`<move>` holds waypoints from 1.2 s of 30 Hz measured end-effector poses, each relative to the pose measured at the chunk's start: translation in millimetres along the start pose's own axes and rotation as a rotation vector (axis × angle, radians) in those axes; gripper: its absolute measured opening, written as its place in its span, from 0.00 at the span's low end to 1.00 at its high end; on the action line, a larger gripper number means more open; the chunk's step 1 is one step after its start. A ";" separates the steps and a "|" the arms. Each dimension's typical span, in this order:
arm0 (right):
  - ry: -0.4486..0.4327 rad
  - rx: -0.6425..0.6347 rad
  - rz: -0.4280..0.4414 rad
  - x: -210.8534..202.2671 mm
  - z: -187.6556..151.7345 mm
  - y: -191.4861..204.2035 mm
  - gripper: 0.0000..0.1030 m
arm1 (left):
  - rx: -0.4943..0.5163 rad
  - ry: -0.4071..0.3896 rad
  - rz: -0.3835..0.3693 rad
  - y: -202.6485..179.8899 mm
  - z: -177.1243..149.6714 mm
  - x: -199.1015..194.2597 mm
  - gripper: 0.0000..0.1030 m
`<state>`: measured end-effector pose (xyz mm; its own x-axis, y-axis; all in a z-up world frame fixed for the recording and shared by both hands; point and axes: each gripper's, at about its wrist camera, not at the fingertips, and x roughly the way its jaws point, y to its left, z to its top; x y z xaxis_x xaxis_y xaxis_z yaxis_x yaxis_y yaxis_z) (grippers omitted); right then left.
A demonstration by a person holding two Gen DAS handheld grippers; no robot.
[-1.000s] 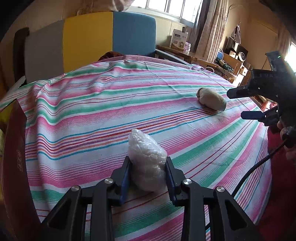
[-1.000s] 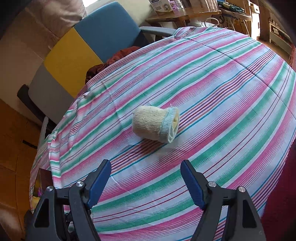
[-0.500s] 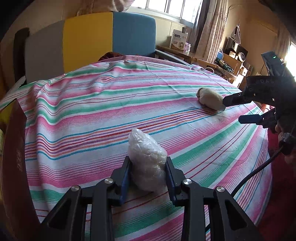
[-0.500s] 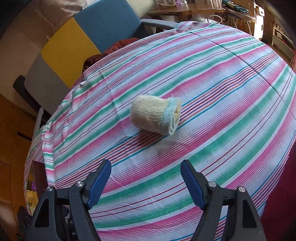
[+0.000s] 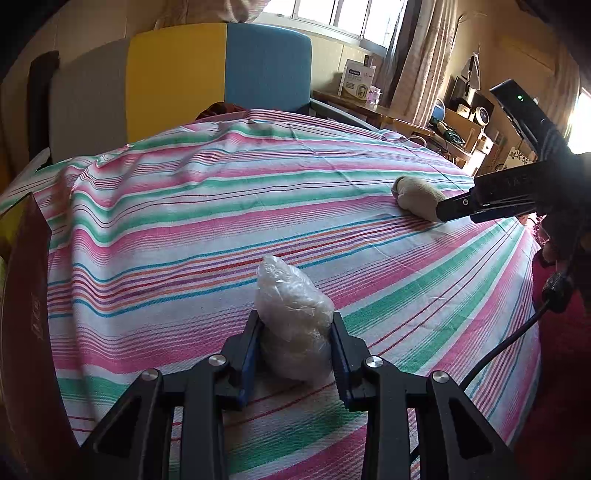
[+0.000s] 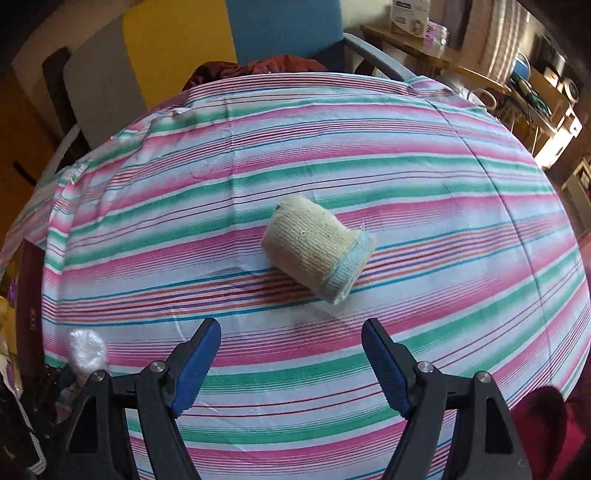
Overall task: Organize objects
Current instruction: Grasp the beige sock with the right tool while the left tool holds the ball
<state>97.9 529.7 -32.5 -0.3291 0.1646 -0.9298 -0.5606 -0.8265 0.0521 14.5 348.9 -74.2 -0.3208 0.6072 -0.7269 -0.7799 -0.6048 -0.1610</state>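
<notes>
A lived-in home: striped tablecloth (image 5: 221,192), colour-block armchair (image 5: 207,74) at top, curtained window (image 5: 332,16), cluttered shelves (image 5: 469,122) upper right.

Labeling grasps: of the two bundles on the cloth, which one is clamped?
The clear plastic bag, pinched in the left hand-held gripper. The rolled sock lies free ahead of the open right hand-held gripper.

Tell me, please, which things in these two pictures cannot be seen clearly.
- Plastic bag, left wrist view: contents unreadable through crinkled film; the left tongs cover its sides.
- Rolled sock, left wrist view: near end hidden behind the right tongs.
- Box on the far desk: print too small.
</notes>
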 end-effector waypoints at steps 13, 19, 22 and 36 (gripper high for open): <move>0.058 -0.246 -0.024 22.1 48.1 3.1 0.80 | -0.002 0.000 -0.005 0.3 -1.0 -0.7 0.34; 0.112 -0.321 -0.053 49.2 63.3 13.4 0.80 | -0.007 0.002 -0.012 0.9 -1.0 -0.9 0.35; 0.116 -0.301 -0.079 60.1 65.9 12.0 0.55 | -0.008 0.002 -0.013 0.7 -0.9 -0.8 0.35; 0.086 -0.130 0.109 28.7 -5.3 56.8 0.55 | -0.016 0.000 -0.022 1.1 -1.3 0.0 0.35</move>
<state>60.7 484.6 -58.2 -0.3135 0.0278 -0.9492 -0.4199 -0.9006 0.1123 14.4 347.6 -75.2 -0.3034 0.6203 -0.7233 -0.7783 -0.5992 -0.1874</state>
